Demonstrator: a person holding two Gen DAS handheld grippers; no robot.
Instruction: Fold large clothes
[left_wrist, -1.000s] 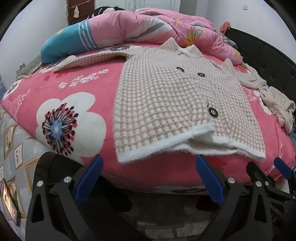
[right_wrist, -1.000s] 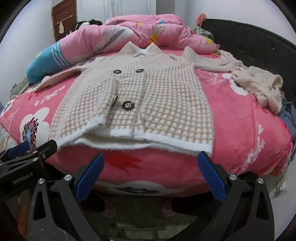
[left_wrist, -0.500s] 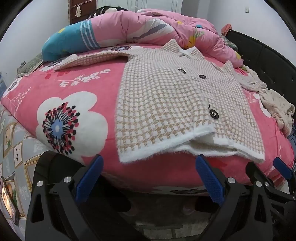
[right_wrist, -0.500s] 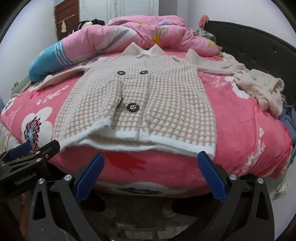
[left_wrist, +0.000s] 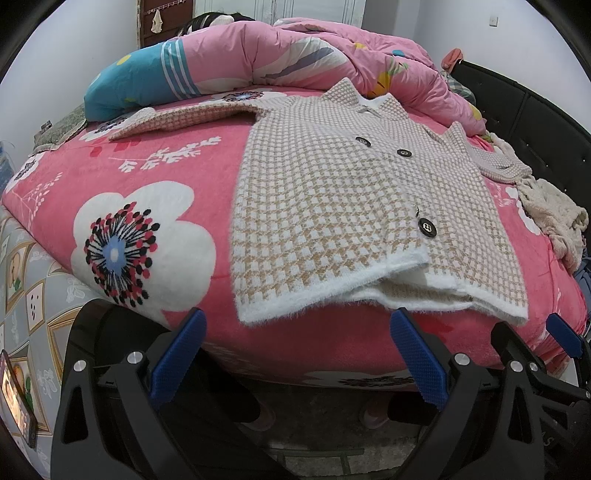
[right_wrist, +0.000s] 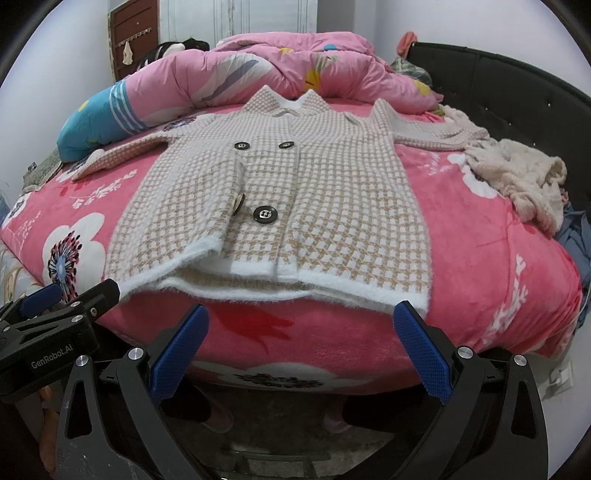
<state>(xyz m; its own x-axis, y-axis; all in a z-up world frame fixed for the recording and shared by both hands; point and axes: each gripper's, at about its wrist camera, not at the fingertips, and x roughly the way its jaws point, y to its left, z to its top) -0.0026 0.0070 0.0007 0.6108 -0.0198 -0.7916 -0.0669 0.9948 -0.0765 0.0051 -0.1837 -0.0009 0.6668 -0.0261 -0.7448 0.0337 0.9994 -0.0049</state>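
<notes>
A beige and white houndstooth knit coat (left_wrist: 332, 192) with dark buttons lies face up on the pink floral bed, sleeves spread to both sides; it also shows in the right wrist view (right_wrist: 295, 199). Its white hem hangs near the bed's front edge. My left gripper (left_wrist: 295, 354) is open and empty, just below and in front of the hem's left part. My right gripper (right_wrist: 299, 350) is open and empty, below the hem's middle and right corner. The left gripper's side shows at the lower left of the right wrist view (right_wrist: 55, 317).
A pink and blue rolled quilt (right_wrist: 236, 77) lies along the far side of the bed. A cream fuzzy garment (right_wrist: 517, 177) sits at the right by the black headboard (right_wrist: 517, 96). The pink floral blanket (left_wrist: 122, 206) is bare to the coat's left. The floor lies below the grippers.
Both grippers have drifted slightly closer to the bed's front edge and the coat's hem. The coat has not moved. Both stay open.
</notes>
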